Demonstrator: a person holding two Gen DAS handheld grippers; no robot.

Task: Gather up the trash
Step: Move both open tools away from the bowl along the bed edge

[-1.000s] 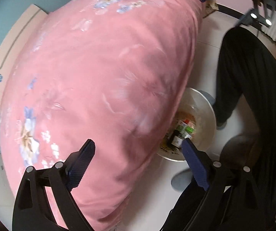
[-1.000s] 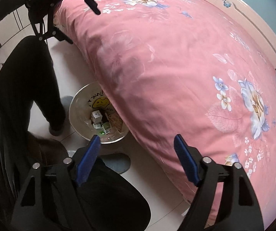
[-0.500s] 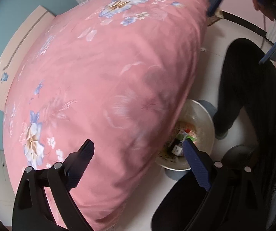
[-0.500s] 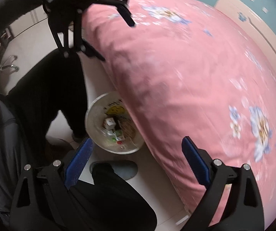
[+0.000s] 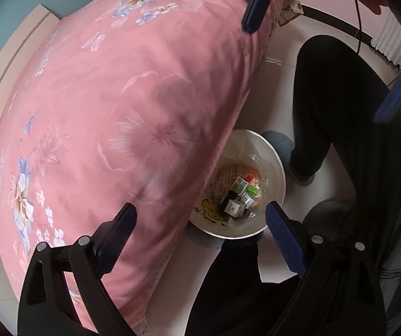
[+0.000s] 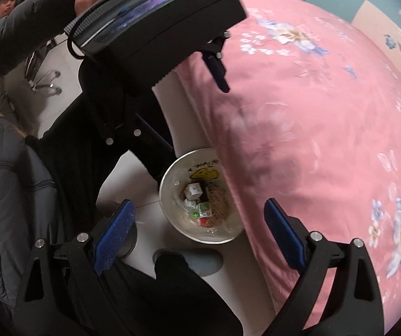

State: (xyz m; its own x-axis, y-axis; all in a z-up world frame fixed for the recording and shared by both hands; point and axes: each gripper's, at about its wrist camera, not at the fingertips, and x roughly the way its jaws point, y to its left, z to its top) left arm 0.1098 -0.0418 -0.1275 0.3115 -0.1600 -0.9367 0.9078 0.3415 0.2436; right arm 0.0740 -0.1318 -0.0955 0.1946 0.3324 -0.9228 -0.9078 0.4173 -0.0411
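The trash bin [image 6: 200, 201] stands on the floor [image 5: 279, 44] against the bed [image 5: 116, 98] edge, holding small cartons [image 6: 194, 191]: light, crushable; grip across flat faces. Left tool [image 5: 200, 238] and right tool [image 6: 200, 235] both released, empty.

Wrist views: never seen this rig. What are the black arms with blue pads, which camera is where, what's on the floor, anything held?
No robot here: a person carries a handheld two-finger gripper in each hand, each with a fisheye camera looking along its fingers. The left wrist view shows the left gripper at the bottom; the blue pads at the top belong to the other gripper. The right wrist view shows the right gripper, with the left one's black body above. Both stand open with nothing between the pads. On the floor, beside the pink floral bed cover, sits a white trash bin holding small boxes and wrappers. The person's dark trouser leg stands next to it.
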